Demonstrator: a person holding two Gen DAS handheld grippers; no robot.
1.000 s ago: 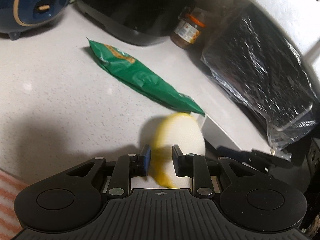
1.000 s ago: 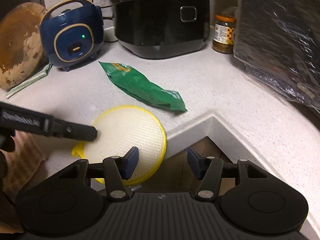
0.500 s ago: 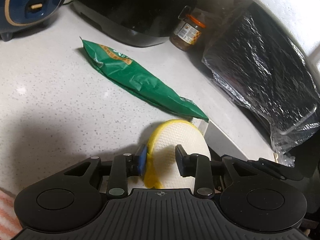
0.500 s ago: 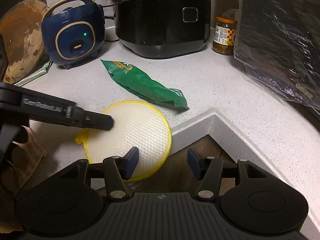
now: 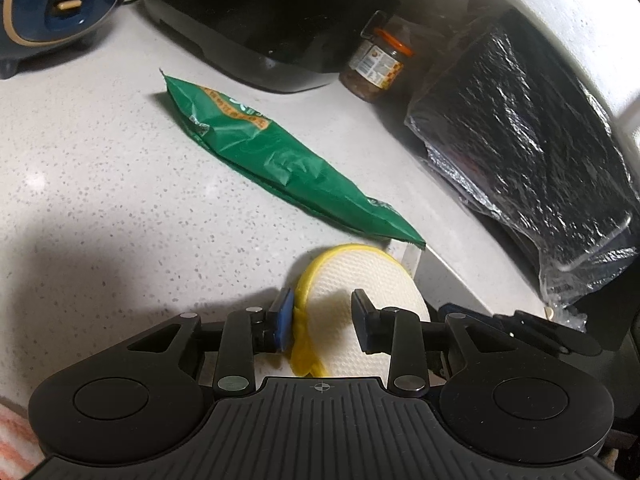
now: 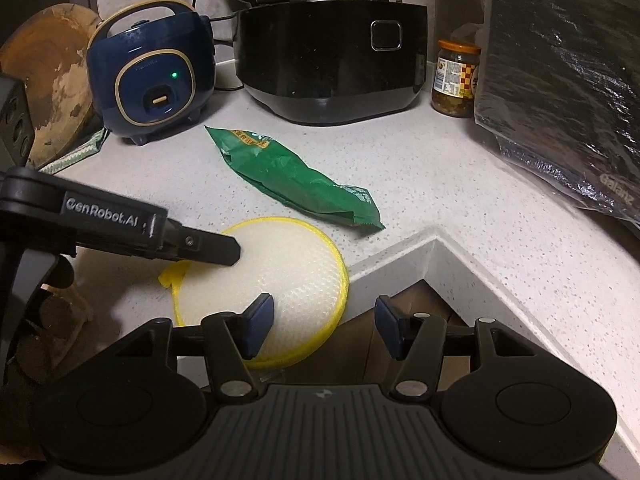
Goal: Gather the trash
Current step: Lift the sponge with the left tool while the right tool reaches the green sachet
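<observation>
At the counter edge point(image 6: 400, 252), a crumpled green wrapper point(image 6: 292, 178).

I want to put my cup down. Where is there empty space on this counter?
The speckled white counter is bare between the crumpled green snack bag and the plastic-wrapped black appliance. It is crowded along the back, by the navy cooker, black cooker and jar.

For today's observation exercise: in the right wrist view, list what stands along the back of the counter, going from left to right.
Round wooden board → blue rice cooker → black cooker → glass jar → plastic-wrapped black appliance.
</observation>
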